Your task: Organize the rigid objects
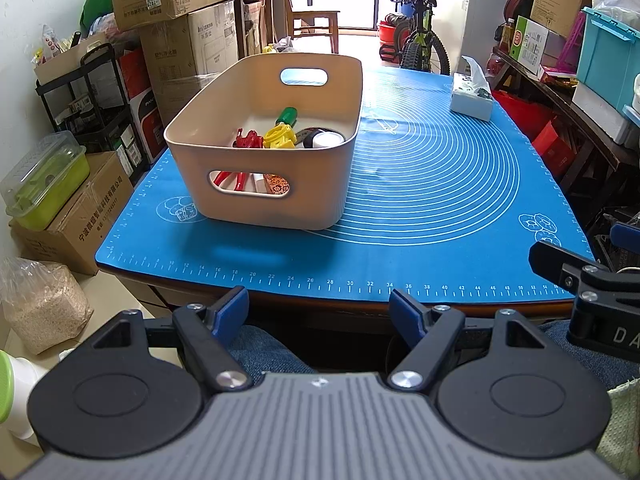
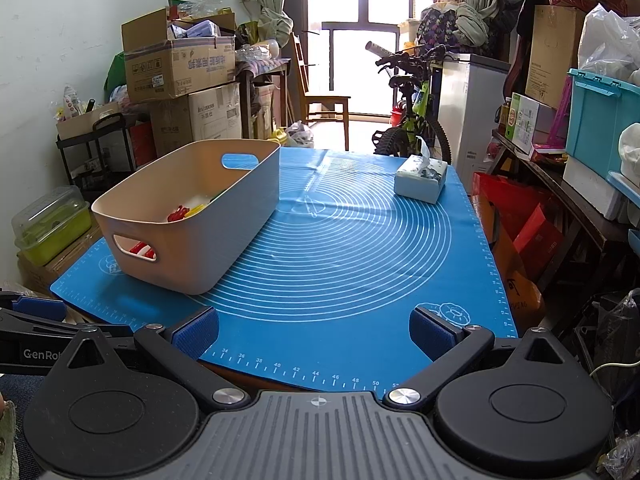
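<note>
— Where am I looking from on the left wrist?

— From the table's near edge, low, facing straight down the blue silicone baking mat [image 1: 420, 184], with the beige plastic handled bin [image 1: 264, 184] close ahead.

— And my right wrist view?

— It sits further right and a little higher, facing the same way. Both views share the mat [image 2: 360, 248], the bin [image 2: 192, 240] and the white tissue box [image 2: 420, 180].

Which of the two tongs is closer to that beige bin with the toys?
Left tongs, probably: the bin sits just ahead of them. From the right tongs it lies farther off, leftward.
</note>
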Available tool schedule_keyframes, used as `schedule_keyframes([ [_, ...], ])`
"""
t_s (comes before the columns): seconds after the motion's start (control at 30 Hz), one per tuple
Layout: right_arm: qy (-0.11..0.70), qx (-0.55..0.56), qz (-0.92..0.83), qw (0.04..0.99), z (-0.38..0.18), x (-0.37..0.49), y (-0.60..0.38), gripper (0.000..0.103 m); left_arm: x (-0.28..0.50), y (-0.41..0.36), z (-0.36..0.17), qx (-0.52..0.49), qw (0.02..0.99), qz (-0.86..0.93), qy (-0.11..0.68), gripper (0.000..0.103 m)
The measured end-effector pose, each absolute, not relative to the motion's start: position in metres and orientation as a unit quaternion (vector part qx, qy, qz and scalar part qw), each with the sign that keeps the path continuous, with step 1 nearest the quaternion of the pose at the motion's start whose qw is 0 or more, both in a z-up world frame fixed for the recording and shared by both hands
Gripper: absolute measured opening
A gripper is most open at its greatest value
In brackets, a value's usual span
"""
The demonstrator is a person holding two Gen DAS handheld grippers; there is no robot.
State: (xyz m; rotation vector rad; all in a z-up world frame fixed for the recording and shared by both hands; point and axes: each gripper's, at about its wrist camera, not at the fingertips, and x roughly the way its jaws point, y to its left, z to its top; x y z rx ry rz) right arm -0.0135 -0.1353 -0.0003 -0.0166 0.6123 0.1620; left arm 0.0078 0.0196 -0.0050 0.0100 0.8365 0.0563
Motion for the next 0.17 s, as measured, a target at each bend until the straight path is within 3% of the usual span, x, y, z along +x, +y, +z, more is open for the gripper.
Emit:
schedule_keyframes([
  [0.17, 0.301, -0.008, 0.08, 0.95, -0.0003, -0.0134, -0.1354, 0.1, 0.0078, 0.0194, -0.0051, 0.005, 0.913, 0.027, 0.406, 0.078],
])
